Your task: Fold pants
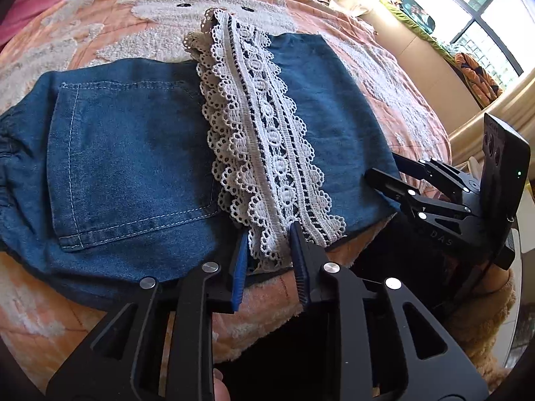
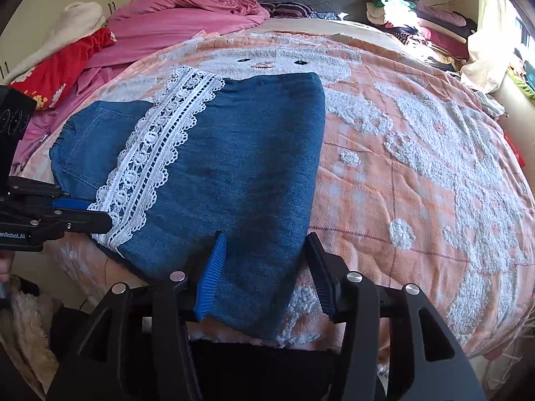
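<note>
- Nearest me: left claw [image 1: 269, 260] sits at the near hem of the blue denim pants w/ white lace trim [image 1: 133, 153]. Its blue pads stand a little apart w/ the lace end between them; I can't see them pinching it, so I read it as not gripping.
- Right claw [image 2: 267, 267] is at the near edge of the plain folded leg panel. Pads are wider apart, denim lies between them, left pad touching the cloth, right pad clear of it. Not clamped, in my judgement.
- Pants lie flat on the peach-and-white tufted bed quilt [image 2: 418, 167], near the bed's front edge, already folded over themselves: leg w/ lace strip [image 1: 264, 133] lies across the seat part, back pocket [image 1: 133, 153] showing to the left.
- Handling, my guess: thin soft denim, light, no stiffness, will sag and drape when lifted. Not slippery on the fuzzy quilt, may drag it a bit.
- Lace is openwork, prob. snags on pad ridges and stretches; I'd avoid lifting by it alone.
- Best hold imo: near hem corners, thru all denim layers, one claw each side, so the fold rises evenly.
- Far side: pink bedding [image 2: 174, 13], clothes piles, window. Not involved.
</note>
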The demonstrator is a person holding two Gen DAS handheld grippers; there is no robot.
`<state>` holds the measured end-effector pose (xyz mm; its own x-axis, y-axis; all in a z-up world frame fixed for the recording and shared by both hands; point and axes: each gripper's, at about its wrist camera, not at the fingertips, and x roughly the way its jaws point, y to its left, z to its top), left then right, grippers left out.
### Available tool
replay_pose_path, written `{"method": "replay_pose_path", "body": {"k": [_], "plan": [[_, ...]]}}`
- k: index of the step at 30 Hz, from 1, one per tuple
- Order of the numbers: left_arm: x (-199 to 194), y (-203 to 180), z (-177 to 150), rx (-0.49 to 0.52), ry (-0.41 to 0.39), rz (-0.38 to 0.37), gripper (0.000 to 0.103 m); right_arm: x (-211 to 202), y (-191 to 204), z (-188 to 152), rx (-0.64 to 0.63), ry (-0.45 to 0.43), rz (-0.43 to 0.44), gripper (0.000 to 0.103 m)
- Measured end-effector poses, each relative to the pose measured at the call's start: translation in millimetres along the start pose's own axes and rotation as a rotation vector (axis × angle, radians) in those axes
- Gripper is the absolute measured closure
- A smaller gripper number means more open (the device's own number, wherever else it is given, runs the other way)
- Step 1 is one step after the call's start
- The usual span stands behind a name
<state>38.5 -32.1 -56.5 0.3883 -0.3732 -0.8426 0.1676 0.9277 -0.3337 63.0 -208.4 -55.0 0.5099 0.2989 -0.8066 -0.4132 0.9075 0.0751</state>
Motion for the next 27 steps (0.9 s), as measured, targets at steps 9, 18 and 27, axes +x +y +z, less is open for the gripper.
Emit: {"method": "replay_pose_path", "body": {"k": [9, 18, 27], "plan": [[-6, 1, -3, 0.005, -0.011, 0.008, 0.077, -1, -7, 0, 0.039, -0.004, 0.017, 0.044], [-20, 3, -1, -0.013, -0.043, -0.007, 0.071, -24, -22, 4, 0.153, -0.095, 0.067, 0.032], [-57, 19, 0, -0.019, -0.140, 0.038, 0.061, -47, -6, 17, 0.177, -0.186, 0.099, 0.026]]}}
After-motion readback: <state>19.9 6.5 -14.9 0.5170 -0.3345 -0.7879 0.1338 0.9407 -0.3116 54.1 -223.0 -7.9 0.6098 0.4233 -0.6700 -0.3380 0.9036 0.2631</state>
